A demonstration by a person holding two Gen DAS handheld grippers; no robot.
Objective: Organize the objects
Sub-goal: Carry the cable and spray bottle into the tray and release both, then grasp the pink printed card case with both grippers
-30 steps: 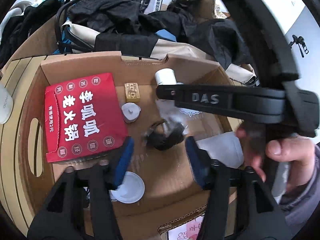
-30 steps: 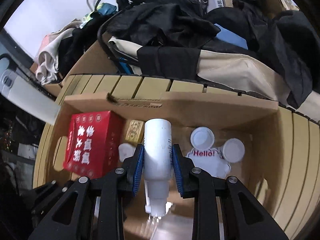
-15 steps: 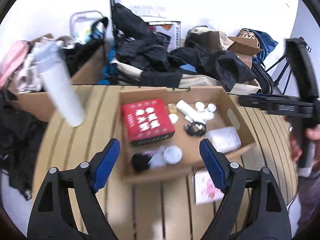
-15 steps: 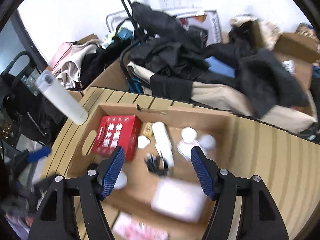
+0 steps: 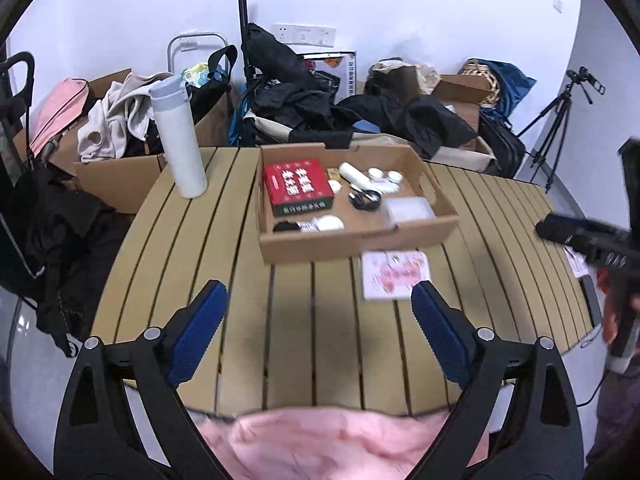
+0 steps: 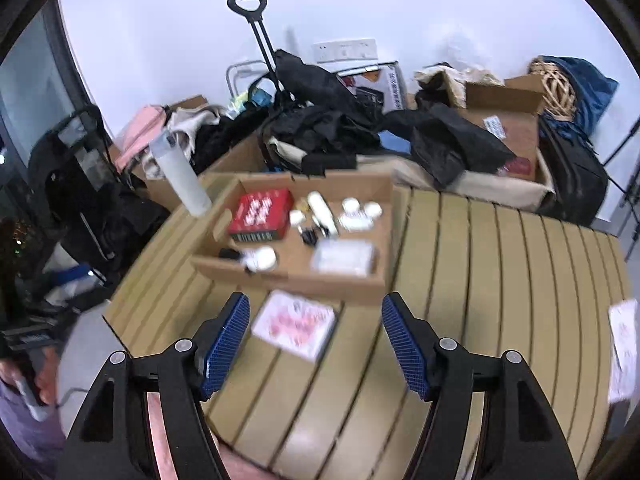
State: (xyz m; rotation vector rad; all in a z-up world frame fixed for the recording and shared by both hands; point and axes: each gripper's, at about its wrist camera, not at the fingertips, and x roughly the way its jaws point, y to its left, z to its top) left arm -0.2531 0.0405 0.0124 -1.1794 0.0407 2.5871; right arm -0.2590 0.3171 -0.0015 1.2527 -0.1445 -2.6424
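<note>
A shallow cardboard tray (image 5: 352, 242) (image 6: 296, 280) sits on the slatted wooden table. In it lie a red box (image 5: 296, 186) (image 6: 262, 214), a white bottle (image 5: 354, 174) (image 6: 322, 210), white lids (image 5: 384, 178) (image 6: 360, 208), a black clip (image 5: 364, 200) and a clear packet (image 5: 408, 210) (image 6: 340, 258). A pink-printed card (image 5: 394, 274) (image 6: 294, 324) lies on the table in front of the tray. My left gripper (image 5: 320, 332) is open and empty, well back from the tray. My right gripper (image 6: 316, 344) is open and empty above the card.
A tall white flask (image 5: 178, 140) (image 6: 180, 178) stands on the table left of the tray. Another card (image 6: 622, 352) lies at the table's right edge. Bags, clothes and boxes pile up behind the table. A tripod (image 5: 560, 120) stands at the far right.
My right gripper let go of the white bottle, which now lies in the tray. Both grippers opened wide and pulled back and up, away from the tray.
</note>
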